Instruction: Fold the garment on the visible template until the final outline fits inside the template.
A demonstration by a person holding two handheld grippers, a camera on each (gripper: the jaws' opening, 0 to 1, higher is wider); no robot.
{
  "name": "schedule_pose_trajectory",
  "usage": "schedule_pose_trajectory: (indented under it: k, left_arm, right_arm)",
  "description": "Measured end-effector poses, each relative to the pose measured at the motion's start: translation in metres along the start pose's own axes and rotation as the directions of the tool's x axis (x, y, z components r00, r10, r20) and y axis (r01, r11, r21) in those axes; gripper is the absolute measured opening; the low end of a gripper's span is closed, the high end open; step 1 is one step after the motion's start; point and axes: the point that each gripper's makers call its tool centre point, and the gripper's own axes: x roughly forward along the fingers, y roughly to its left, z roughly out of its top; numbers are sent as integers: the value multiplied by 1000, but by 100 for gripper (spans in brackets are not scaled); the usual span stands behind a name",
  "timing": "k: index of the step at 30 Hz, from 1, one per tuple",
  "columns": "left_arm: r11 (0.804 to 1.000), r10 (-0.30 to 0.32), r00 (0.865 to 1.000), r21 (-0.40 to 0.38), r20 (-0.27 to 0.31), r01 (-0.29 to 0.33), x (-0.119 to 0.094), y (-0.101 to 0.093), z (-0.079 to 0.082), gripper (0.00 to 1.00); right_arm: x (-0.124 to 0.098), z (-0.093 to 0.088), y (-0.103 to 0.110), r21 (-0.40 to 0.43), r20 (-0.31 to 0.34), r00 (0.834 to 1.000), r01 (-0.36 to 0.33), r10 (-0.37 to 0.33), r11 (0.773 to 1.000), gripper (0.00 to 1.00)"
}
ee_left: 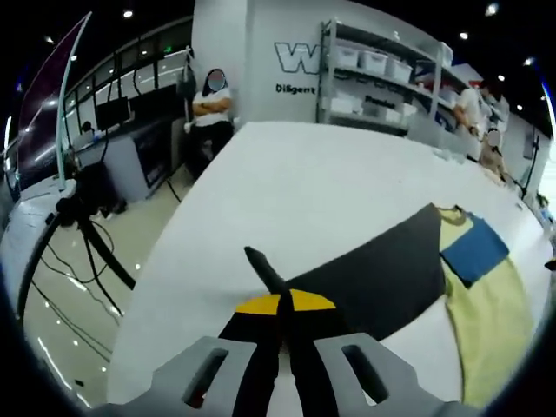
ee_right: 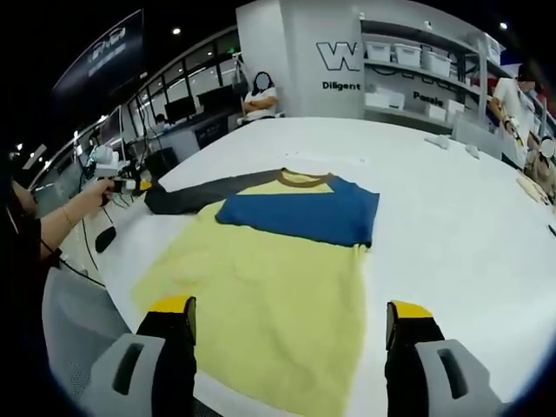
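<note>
Garment [ee_right: 269, 278] lies flat on the white worktop [ee_right: 434, 208], yellow body, blue chest panel, dark sleeve [ee_left: 373, 269] stretched sideways.
Left hand-held gripper [ee_left: 280, 304] is clenched on the sleeve's end; right hand-held gripper [ee_right: 291, 317] hangs released, jaws wide over the hem.

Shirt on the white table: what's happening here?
A person is folding a yellow and blue shirt with two handheld claws. The left claw is shut on the dark sleeve, which lies stretched out across the white table. The right claw is open, poised over the shirt's yellow hem. No fold is made yet.
</note>
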Motion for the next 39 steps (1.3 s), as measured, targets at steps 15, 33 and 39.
schedule_pose_trajectory:
  k: [15, 33, 39]
  left_arm:
    - [990, -122, 992, 80, 46, 118, -4, -50, 42, 0]
    - [952, -272, 959, 168, 83, 255, -6, -119, 84, 0]
    - [925, -342, 937, 203, 78, 321, -5, -148, 96, 0]
  right_arm:
    - [-1, -4, 2, -2, -5, 1000, -5, 5, 1000, 90]
    - [-4, -11, 6, -10, -10, 1000, -27, 27, 1000, 91]
    - [-6, -7, 10, -6, 11, 999, -45, 45, 999, 93]
